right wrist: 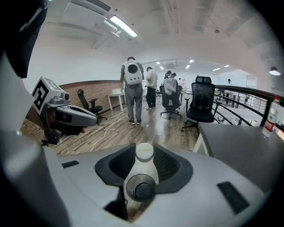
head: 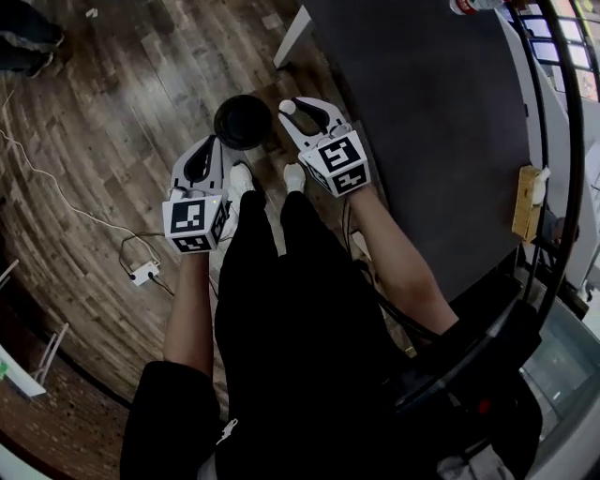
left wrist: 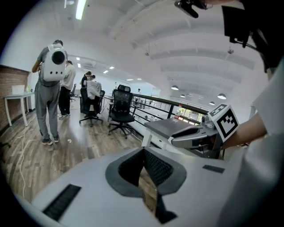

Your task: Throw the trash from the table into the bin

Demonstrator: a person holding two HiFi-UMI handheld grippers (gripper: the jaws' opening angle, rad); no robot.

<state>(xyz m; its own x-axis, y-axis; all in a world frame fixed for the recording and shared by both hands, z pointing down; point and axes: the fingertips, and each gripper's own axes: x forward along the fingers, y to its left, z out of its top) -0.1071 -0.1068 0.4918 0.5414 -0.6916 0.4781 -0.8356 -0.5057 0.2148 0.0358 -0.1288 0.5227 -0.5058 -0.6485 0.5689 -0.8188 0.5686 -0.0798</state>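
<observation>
In the head view a round black bin point(head: 242, 122) stands on the wood floor just left of the dark table point(head: 422, 122). My right gripper point(head: 298, 111) hangs beside the bin's right rim, shut on a small white bottle point(right wrist: 141, 175) whose white cap point(head: 288, 107) pokes out past the fingertips. The bottle's hollow base faces the camera in the right gripper view. My left gripper point(head: 216, 141) hovers at the bin's near left side; its jaws meet at the tips with nothing between them, only floor showing through point(left wrist: 143, 153).
Several people and office chairs point(right wrist: 202, 104) stand further off on the floor. A white cable and power strip point(head: 142, 274) lie at the left. Another bottle point(head: 469, 6) sits on the table's far end. A railing point(head: 553, 141) runs along the right.
</observation>
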